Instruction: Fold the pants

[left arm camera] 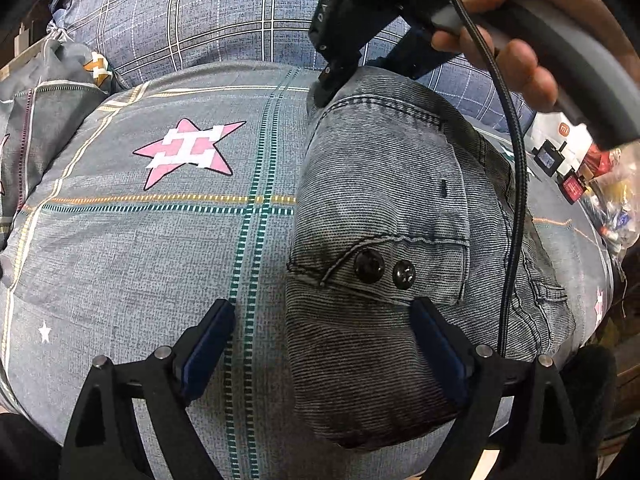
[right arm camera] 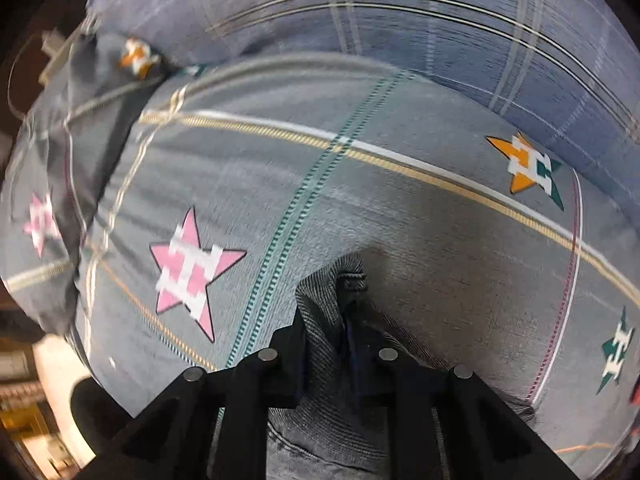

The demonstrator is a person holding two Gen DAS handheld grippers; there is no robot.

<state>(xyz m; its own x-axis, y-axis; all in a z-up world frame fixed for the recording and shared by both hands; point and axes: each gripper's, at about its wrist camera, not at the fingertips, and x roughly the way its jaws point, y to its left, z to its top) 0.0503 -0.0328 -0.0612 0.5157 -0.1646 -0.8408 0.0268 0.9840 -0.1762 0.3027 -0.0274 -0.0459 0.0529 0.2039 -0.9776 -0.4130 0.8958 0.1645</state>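
Left gripper (left arm camera: 324, 340) hangs wide open over the near end of the folded grey pants (left arm camera: 384, 216), which lie on a starred bedsheet (left arm camera: 160, 240). At their far end, right gripper (right arm camera: 336, 336) is clamped on a denim edge.

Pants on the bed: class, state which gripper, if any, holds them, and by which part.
The right gripper is shut on a bunched fold at one edge of the pants. The left gripper is open over them and holds nothing.
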